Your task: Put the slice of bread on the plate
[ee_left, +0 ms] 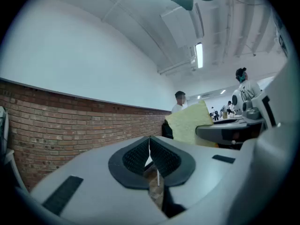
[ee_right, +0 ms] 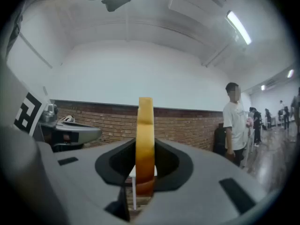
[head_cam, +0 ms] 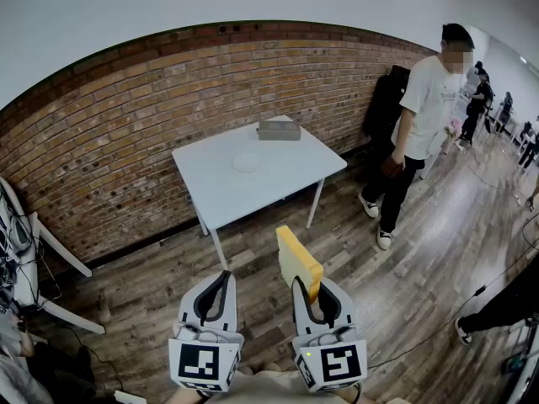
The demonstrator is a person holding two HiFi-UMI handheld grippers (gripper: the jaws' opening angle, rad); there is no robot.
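My right gripper (head_cam: 309, 285) is shut on the slice of bread (head_cam: 298, 262), a yellow slab with a browner crust that stands on edge and sticks up past the jaws. Edge-on in the right gripper view, the bread (ee_right: 145, 139) is pinched between the dark pads. My left gripper (head_cam: 221, 281) is level beside it, jaws shut with nothing between them (ee_left: 149, 157); the bread (ee_left: 189, 123) shows to its right. The small white plate (head_cam: 248, 162) lies on the white table (head_cam: 286, 178), well ahead of both grippers.
A grey box (head_cam: 279, 130) sits at the table's far edge, against the brick wall (head_cam: 126, 141). A person in a white shirt (head_cam: 424, 124) stands right of the table on the wooden floor. A white chair (head_cam: 25, 242) is at the left. More people stand far right.
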